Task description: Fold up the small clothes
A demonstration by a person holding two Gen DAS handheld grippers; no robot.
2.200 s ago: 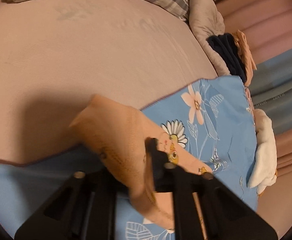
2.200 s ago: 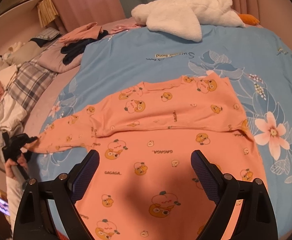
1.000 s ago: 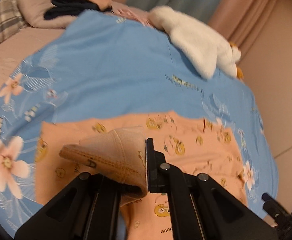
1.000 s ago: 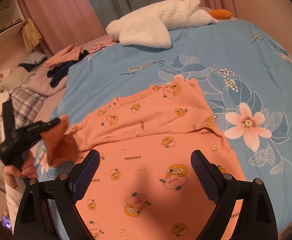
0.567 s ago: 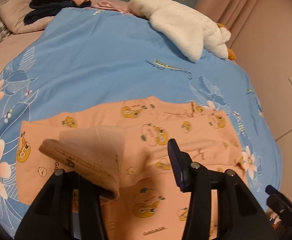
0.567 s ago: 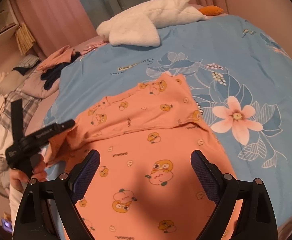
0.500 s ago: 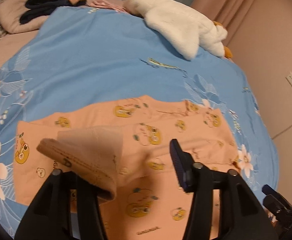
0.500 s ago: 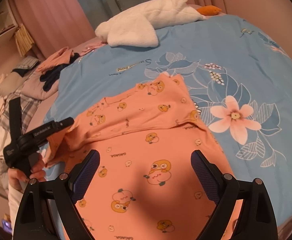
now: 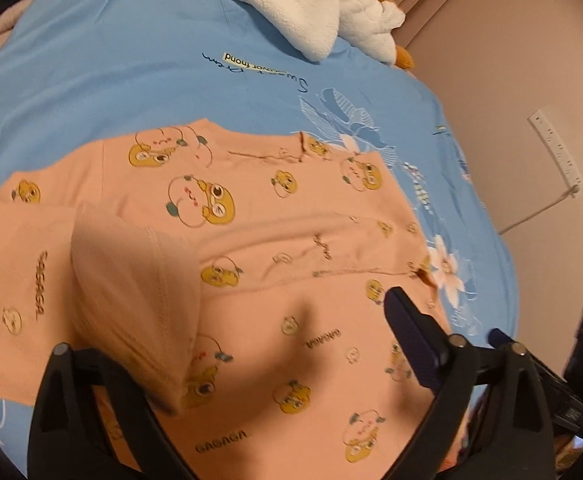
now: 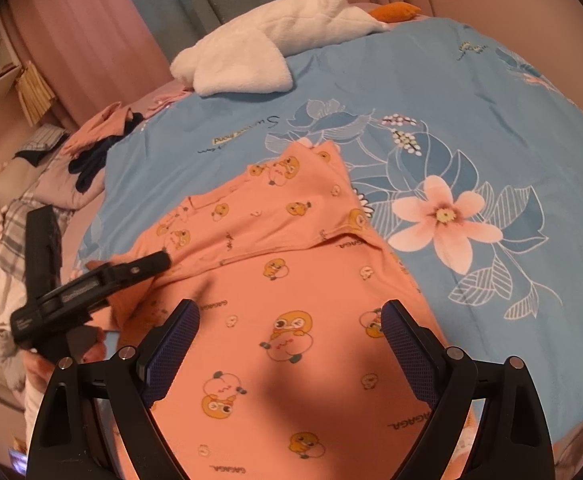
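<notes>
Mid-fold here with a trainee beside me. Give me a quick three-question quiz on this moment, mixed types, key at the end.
1. True or false: the right gripper is clamped on the orange top.
2. Where does the sleeve cuff lie at the left gripper? A) over its left finger B) flat on the blue sheet C) on the white plush goose
3. Fill in: the left gripper's jaws are ___.

Key: 1 false, it is open over the top. 2 A. 3 opening, with the cuff draped on one finger, not pinched.
</notes>
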